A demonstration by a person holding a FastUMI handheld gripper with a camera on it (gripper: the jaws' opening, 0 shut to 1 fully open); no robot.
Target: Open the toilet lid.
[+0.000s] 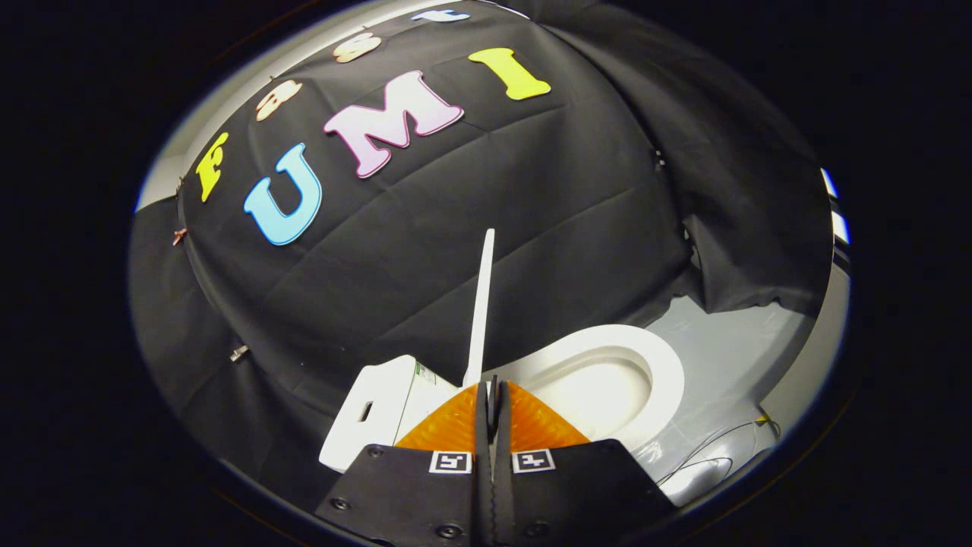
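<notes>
The white toilet lid (481, 304) stands raised, seen edge-on as a thin strip rising just beyond my fingertips. To its right the seat ring (668, 372) lies over the open bowl (600, 391). The white tank (376, 414) sits left of the lid. My gripper (492, 389) is shut, its orange fingers (456, 425) pressed together with nothing visible between them. The tips are close to the lid's lower end, slightly to its right; I cannot tell whether they touch it.
Black cloth walls (425, 251) close in behind and to the right of the toilet. Grey floor (729, 357) spreads to the right of the bowl, with thin cables (714, 456) lying on it near the toilet's base.
</notes>
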